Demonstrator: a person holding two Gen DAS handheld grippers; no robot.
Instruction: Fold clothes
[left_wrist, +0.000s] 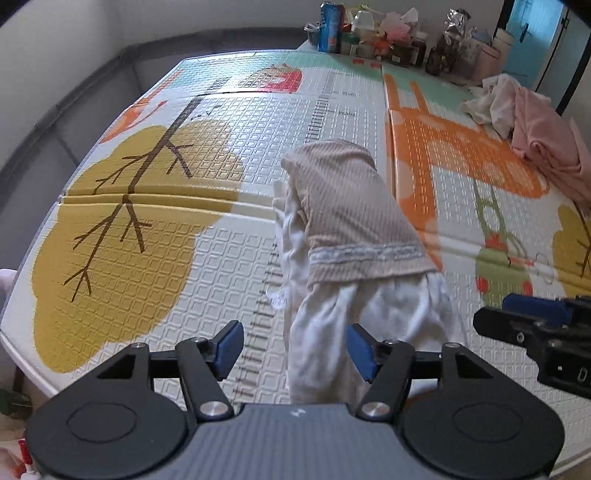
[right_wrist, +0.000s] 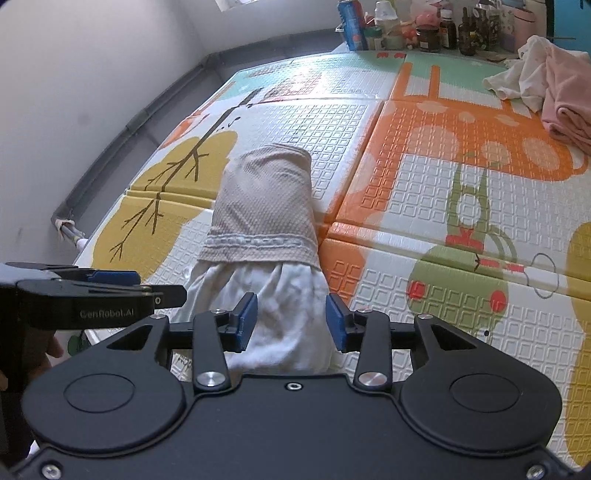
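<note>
Foam, embossed in small squares and printed with a mustard tree, an orange giraffe and a green creature, the play mat (left_wrist: 229, 236) covers the whole work surface from near edge to far wall. At the far right of it lies a loose heap of pink and white clothes (left_wrist: 532, 122), well apart from the rest, and along the far edge stands a crowded row of bottles, jars and a blue can (right_wrist: 406, 29). Near the middle, running from the near edge toward the far side, lies the folded garment (right_wrist: 266, 229): a beige ribbed top part with a pale lace band across it, and white cloth spilling out toward the near edge. The left gripper (left_wrist: 295, 350) hangs over the garment's near left side, its blue pads spread apart, with white cloth showing between them but not pinched. The right gripper (right_wrist: 291, 321) sits just right of it over the white near end, pads likewise released and standing apart on either side of the cloth.
</note>
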